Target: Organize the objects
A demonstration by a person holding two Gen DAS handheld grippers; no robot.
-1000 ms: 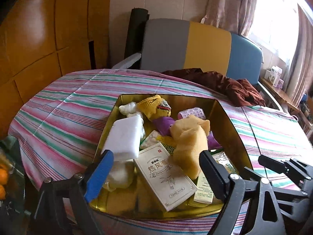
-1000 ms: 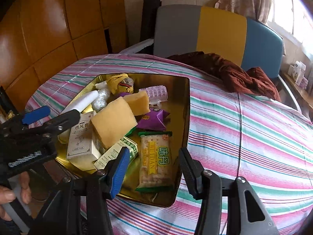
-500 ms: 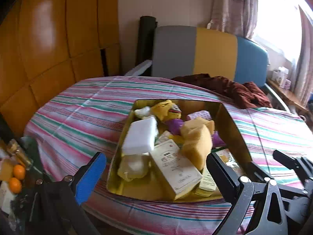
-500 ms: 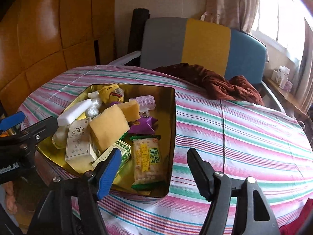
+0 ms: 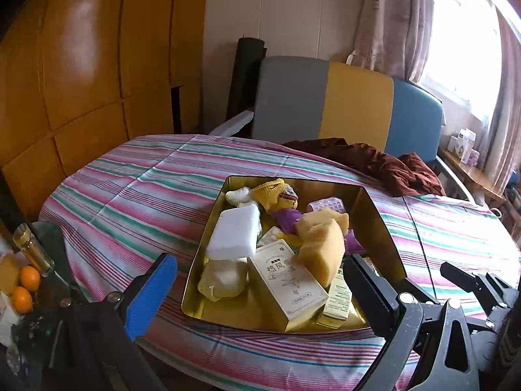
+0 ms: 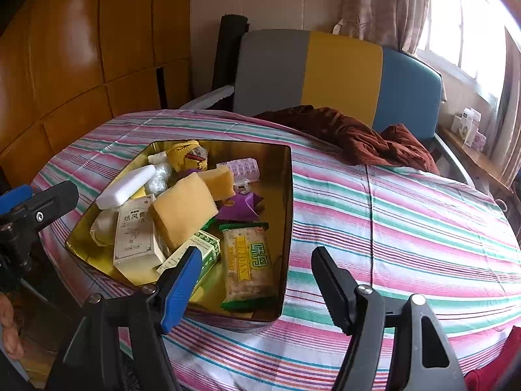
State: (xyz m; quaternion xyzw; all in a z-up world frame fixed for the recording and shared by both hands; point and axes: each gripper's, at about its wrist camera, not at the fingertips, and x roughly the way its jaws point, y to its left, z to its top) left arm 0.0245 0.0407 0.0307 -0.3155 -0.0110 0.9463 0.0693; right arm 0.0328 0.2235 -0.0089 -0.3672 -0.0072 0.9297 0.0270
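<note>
A gold metal tin (image 5: 195, 257) (image 6: 288, 195) sits on the striped tablecloth, filled with several items: a yellow sponge (image 5: 320, 254) (image 6: 184, 210), a white foam block (image 5: 232, 234) (image 6: 127, 187), a cream medicine box (image 5: 286, 280) (image 6: 135, 229), a cracker packet (image 6: 247, 260), a purple packet (image 6: 239, 205), a pink hair roller (image 6: 242, 167) and a yellow knit toy (image 5: 272, 192). My left gripper (image 5: 257, 290) is open and empty, held back from the tin's near edge. My right gripper (image 6: 257, 280) is open and empty, above the tin's near right corner.
A dark red cloth (image 6: 355, 137) lies at the table's far side, in front of a grey, yellow and blue chair back (image 6: 325, 71). Left of the table a lower surface holds oranges (image 5: 26, 283) and a glass bottle (image 5: 32, 249). The striped tablecloth (image 6: 407, 221) stretches to the right.
Both grippers have pulled back and up from the tin, which now looks smaller and farther. Both stay open and empty. The tin's contents have not moved.
</note>
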